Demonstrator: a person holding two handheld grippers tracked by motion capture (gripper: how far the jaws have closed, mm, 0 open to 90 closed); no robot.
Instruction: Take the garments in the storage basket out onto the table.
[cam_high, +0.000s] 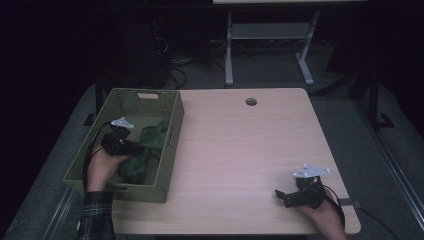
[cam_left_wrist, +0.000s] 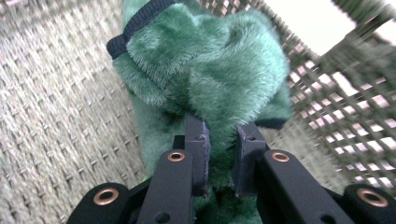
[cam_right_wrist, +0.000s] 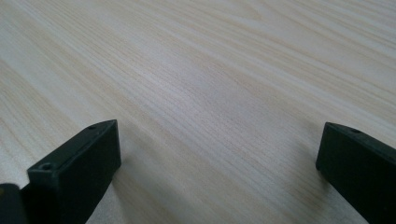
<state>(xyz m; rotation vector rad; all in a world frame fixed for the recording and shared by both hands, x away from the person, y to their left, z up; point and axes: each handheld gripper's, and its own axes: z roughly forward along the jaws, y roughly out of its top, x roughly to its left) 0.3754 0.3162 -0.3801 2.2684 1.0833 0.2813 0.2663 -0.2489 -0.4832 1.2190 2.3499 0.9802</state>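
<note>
Green plush cloth (inside woven basket) pinched by left gripper.

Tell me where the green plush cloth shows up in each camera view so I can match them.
High view: green plush cloth lies inside the woven basket, at the table's left, by the left gripper.
Left gripper view: it fills the centre, pinched between the jaws.
Right gripper view: not in it, just wooden tabletop.
Shared landmark: the basket's weave.

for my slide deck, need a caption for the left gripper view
Left gripper pinches a fold of green plush fabric inside the woven basket.
</note>
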